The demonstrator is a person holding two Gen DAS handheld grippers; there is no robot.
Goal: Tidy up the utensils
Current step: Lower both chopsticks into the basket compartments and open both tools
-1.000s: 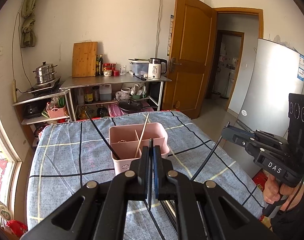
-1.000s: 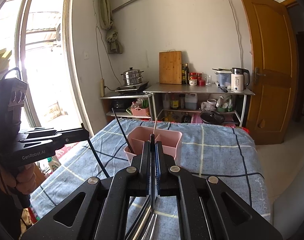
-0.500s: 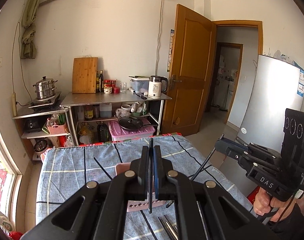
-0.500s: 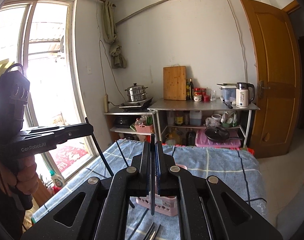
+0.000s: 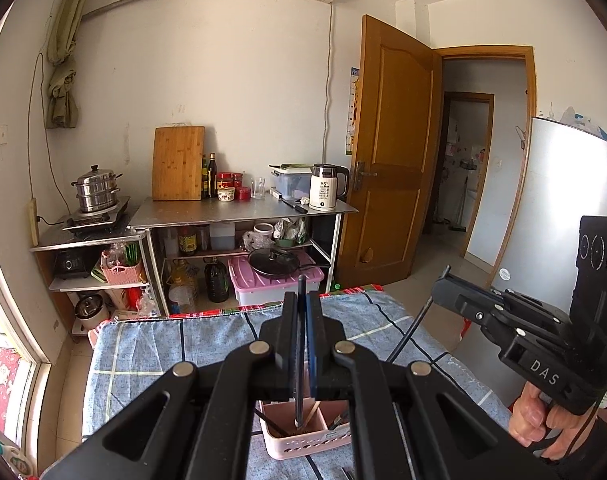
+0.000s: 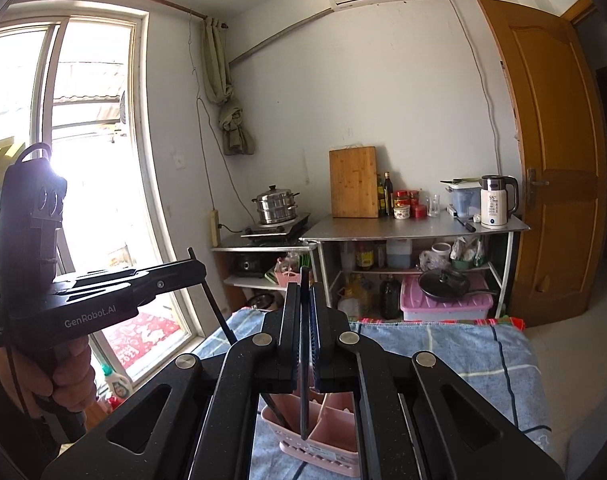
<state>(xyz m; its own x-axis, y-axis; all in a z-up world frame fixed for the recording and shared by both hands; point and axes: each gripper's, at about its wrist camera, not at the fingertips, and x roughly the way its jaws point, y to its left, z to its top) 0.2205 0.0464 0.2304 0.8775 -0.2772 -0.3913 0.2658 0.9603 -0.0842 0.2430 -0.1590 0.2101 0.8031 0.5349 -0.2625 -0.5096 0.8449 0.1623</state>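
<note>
Sunlit kitchen room, with a blue checked cloth covering the desk. Near its front edge stands a pink utensil caddy with dividers, already holding dark sticks. Each gripper pinches one black chopstick upright: the left gripper has its fingers clamped on a chopstick whose tip sits inside a compartment; the right gripper likewise grips its chopstick above the caddy. Released at a slant, either stick could miss its compartment or tip the light caddy.

Pink utensil holder sits half hidden behind left hand-held gripper
</note>
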